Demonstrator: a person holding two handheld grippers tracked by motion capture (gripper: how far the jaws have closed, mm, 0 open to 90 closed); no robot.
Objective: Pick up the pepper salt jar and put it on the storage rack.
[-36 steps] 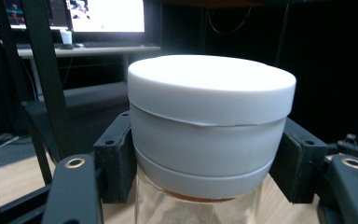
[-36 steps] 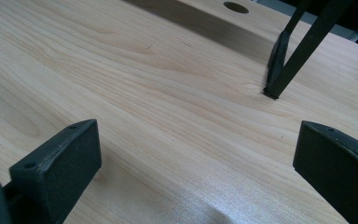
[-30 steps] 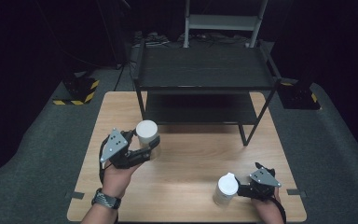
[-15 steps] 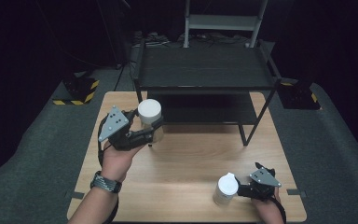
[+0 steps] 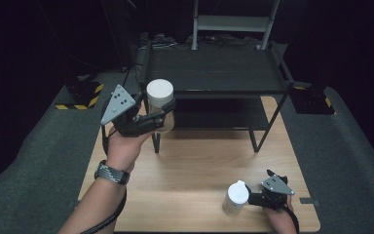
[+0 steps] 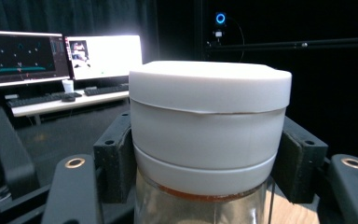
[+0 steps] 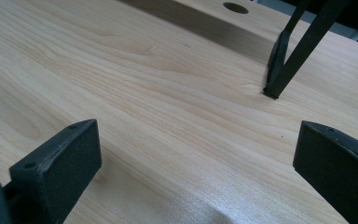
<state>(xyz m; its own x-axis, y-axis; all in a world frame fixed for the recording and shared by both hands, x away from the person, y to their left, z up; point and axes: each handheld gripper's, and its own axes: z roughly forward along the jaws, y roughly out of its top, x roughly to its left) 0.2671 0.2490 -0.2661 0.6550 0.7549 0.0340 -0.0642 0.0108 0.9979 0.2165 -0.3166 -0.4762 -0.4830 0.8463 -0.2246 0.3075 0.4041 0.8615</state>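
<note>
While we rest the right gripper (image 5: 253, 197) low on the tabletop (image 5: 199, 165), its jaws stand open with nothing between them, and a white-lidded jar (image 5: 235, 198) stands just beside it. Farther off, our left gripper (image 5: 159, 115) holds a second jar (image 5: 160, 105) clamped in its jaws, upright in the air, near the left front corner of the black shelf (image 5: 214, 70).

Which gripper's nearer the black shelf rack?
Left. The left gripper holds a white-lidded jar at the black shelf rack's front-left corner; the right gripper sits at the table's near edge.
</note>
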